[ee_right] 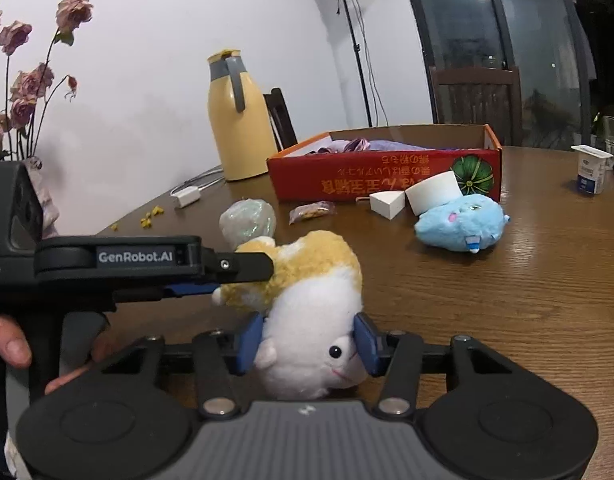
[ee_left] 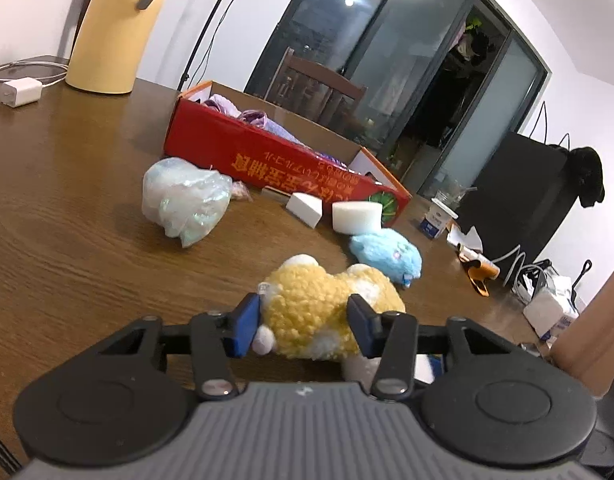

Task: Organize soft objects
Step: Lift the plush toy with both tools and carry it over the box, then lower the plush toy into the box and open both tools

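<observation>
A yellow and white plush hamster (ee_left: 319, 312) lies on the brown table, and both grippers hold it. My left gripper (ee_left: 303, 324) is shut on its yellow back end. My right gripper (ee_right: 307, 344) is shut on its white head (ee_right: 311, 344). The left gripper also shows from the side in the right wrist view (ee_right: 243, 268). A blue plush toy (ee_left: 387, 254) (ee_right: 461, 226) lies beyond. Two white foam blocks (ee_left: 357, 218) (ee_right: 431, 192) and a crumpled clear bag (ee_left: 187, 200) (ee_right: 249, 222) lie in front of a red cardboard box (ee_left: 275, 160) (ee_right: 387, 176) holding purple cloth.
A yellow thermos jug (ee_left: 115, 28) (ee_right: 235, 120) and a white charger (ee_left: 21, 92) stand at the far side. A yoghurt cup (ee_right: 591, 168) and a small snack packet (ee_right: 311, 212) sit on the table. Dried roses (ee_right: 23, 80) stand at left.
</observation>
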A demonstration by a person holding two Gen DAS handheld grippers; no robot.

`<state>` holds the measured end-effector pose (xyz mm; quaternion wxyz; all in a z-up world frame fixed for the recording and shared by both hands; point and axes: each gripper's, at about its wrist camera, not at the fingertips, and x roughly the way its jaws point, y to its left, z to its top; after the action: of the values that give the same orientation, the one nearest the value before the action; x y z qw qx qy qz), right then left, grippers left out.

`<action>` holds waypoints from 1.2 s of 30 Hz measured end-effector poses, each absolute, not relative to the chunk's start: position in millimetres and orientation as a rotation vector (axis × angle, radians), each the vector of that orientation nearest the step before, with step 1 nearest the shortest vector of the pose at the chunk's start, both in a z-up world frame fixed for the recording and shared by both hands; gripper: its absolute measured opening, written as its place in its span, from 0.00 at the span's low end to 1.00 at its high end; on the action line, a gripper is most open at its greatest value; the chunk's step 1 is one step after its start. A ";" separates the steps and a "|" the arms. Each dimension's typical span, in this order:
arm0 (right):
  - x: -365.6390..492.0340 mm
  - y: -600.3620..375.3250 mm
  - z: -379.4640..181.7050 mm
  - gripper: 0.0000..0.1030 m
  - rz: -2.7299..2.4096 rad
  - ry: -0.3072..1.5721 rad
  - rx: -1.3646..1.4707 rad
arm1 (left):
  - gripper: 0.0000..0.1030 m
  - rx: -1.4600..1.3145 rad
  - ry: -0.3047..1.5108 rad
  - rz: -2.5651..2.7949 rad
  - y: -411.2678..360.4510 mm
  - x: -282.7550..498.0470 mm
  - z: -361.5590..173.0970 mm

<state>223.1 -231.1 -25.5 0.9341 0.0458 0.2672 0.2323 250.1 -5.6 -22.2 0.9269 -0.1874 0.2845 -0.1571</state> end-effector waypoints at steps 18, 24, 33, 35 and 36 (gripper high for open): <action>451.7 -277.3 54.4 0.43 0.289 0.461 0.097 | 0.49 -0.276 0.502 -0.441 -78.5 511.2 54.8; 532.7 -278.8 27.1 0.43 0.181 0.627 0.090 | 0.46 -0.243 0.682 -0.403 -100.1 579.3 13.2; 526.3 -241.7 20.4 0.61 0.083 0.611 -0.154 | 0.49 -0.192 0.641 -0.384 -88.6 558.0 26.2; 516.4 -248.8 39.1 0.62 0.105 0.599 -0.120 | 0.53 -0.143 0.601 -0.368 -80.1 541.9 47.8; 515.1 -254.7 49.0 0.64 0.112 0.588 -0.103 | 0.57 -0.112 0.574 -0.347 -74.4 530.1 60.9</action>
<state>515.1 -254.7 49.0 0.9543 -0.0508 0.2893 0.0553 530.1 -74.4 60.9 0.9427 -0.0547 0.2817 -0.1701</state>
